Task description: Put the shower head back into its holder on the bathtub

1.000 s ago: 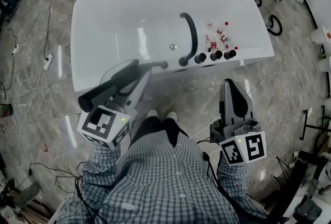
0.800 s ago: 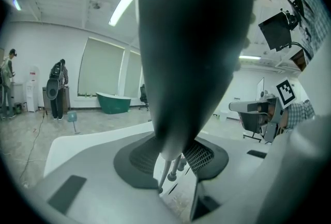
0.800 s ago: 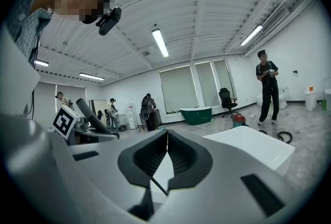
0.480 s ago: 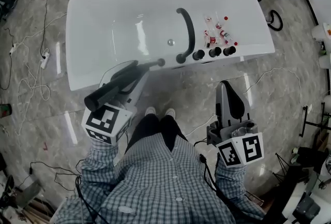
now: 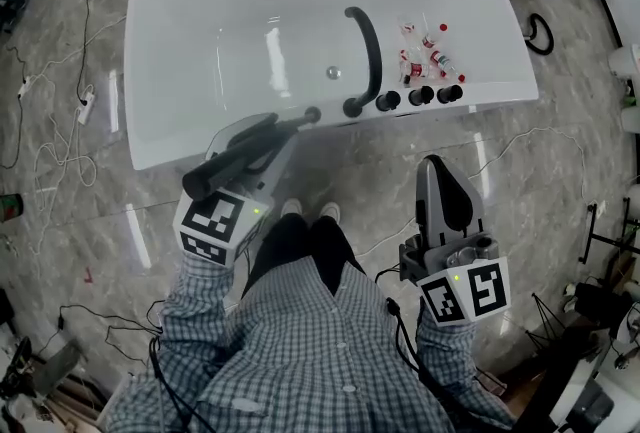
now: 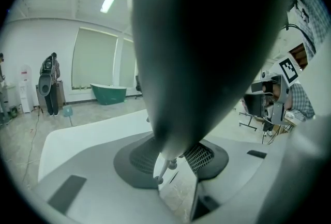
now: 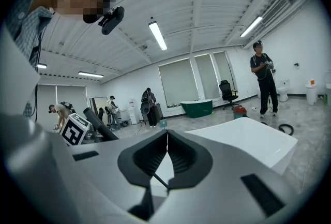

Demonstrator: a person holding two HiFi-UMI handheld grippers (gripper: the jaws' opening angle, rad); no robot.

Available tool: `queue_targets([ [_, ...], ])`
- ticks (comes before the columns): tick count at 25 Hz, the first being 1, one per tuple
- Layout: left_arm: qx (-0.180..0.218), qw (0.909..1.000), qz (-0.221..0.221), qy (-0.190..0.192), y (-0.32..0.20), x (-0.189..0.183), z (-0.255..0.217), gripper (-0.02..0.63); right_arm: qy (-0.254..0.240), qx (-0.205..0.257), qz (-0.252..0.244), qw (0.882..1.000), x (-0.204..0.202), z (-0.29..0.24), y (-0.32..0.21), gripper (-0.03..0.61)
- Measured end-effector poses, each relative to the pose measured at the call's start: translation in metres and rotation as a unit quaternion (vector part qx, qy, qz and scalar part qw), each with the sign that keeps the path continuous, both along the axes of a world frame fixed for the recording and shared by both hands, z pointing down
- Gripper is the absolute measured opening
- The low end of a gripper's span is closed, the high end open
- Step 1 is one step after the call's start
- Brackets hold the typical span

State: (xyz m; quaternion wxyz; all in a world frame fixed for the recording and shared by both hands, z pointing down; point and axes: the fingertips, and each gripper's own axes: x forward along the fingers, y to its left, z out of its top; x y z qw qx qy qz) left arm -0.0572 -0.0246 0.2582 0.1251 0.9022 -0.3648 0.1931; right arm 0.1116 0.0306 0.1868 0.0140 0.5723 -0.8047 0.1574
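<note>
Two tongs in play, only one loaded. Left of centre in the head view: shower head (image 5: 215,173) pinched in the left tongs (image 5: 268,133), jaws clamped on the dark handle. In the left gripper view, nothing much but that handle as a broad dark blur, ribbed pads pressed to its sides. Carried tilted, far tip reaching up and right to the near rim of the bathtub (image 5: 150,111), close to the foot of the curved black spout (image 5: 370,51). Impossible to tell whether the tip touches the rim or only hangs over it.

Further right along the same rim: three dark knobs (image 5: 421,96) in a row, and behind them a scatter of small red-and-white bottles (image 5: 425,56). No telling from here which dark fitting is the holder.

At lower right: right tongs (image 5: 438,166) pressed together on nothing, aimed over the marble floor (image 5: 560,181), short of the tub.

Roughly halfway, at a guess. Done: shower head in a firm grip and brought up to the tub edge. Left: lining the handle up with the holder, seating it, then letting go. Not yet docked.
</note>
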Motion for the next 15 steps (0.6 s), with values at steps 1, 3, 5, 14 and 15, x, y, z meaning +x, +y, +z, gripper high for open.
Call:
queue_targets([
  [1,-0.002,1.0000,0.001,0.002,-0.001,0.001,0.003,0.140,0.000,-0.004,0.000,1.000,0.001,0.004,-0.001,0.015],
  [3,-0.006,1.0000,0.001,0.001,-0.004,0.003,0.010,0.140,0.000,-0.010,0.001,1.000,0.002,0.011,-0.002,0.015],
  [5,-0.008,0.9999,0.002,-0.008,-0.006,0.003,0.019,0.139,-0.002,-0.016,0.001,1.000,0.003,0.017,-0.003,0.015],
  [14,-0.015,0.9994,0.018,-0.024,-0.013,0.018,0.064,0.139,0.003,-0.032,-0.008,0.999,0.004,0.045,-0.016,0.015],
  [15,-0.017,0.9994,0.018,-0.024,-0.014,0.019,0.069,0.139,0.002,-0.032,-0.009,0.999,0.003,0.047,-0.017,0.015],
])
